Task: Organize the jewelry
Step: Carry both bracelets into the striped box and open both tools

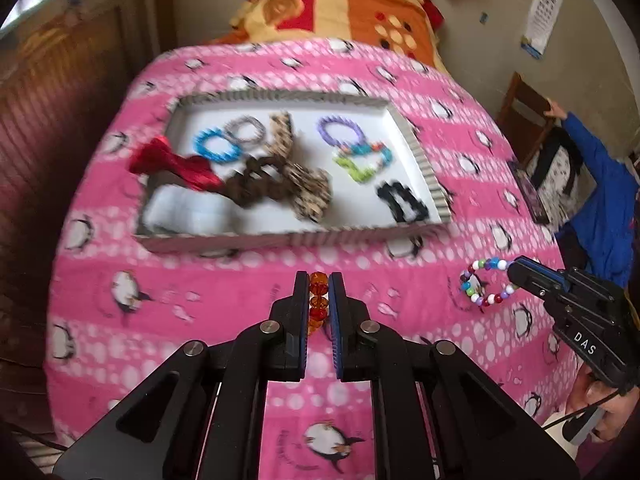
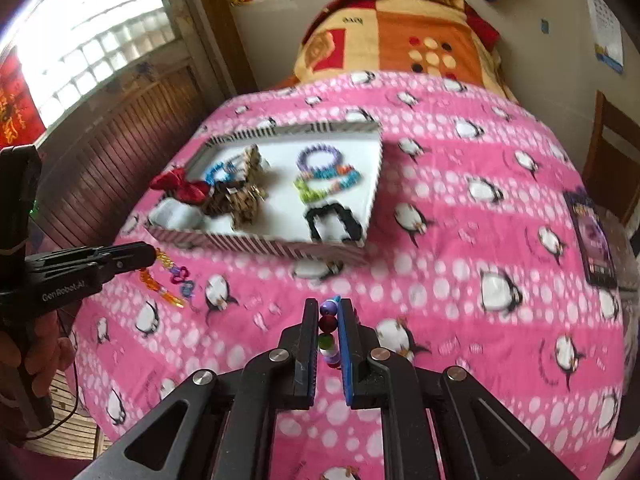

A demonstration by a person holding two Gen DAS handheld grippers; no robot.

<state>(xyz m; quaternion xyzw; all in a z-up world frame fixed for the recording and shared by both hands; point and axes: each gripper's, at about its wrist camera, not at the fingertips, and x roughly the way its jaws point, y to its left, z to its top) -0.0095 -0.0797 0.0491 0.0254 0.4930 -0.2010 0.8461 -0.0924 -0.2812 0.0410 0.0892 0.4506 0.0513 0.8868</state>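
Note:
My left gripper (image 1: 319,280) is shut on an orange and red bead bracelet (image 1: 318,300); in the right wrist view that gripper (image 2: 150,254) holds the bracelet (image 2: 170,280) dangling above the pink penguin blanket (image 2: 460,280). My right gripper (image 2: 330,304) is shut on a multicoloured bead bracelet (image 2: 330,332), which shows as a ring (image 1: 486,284) hanging from the same gripper (image 1: 512,270) in the left wrist view. Beyond both lies a white tray (image 1: 424,168) with striped walls, holding several hair ties, a red bow (image 1: 172,164) and a black clip (image 1: 402,204).
The blanket (image 1: 240,288) covers a raised surface with a folded orange and yellow blanket (image 1: 344,4) behind it. A dark phone or tablet (image 2: 592,236) lies at the right edge. A wooden chair (image 1: 524,112) stands at the right, a window (image 2: 88,48) at the left.

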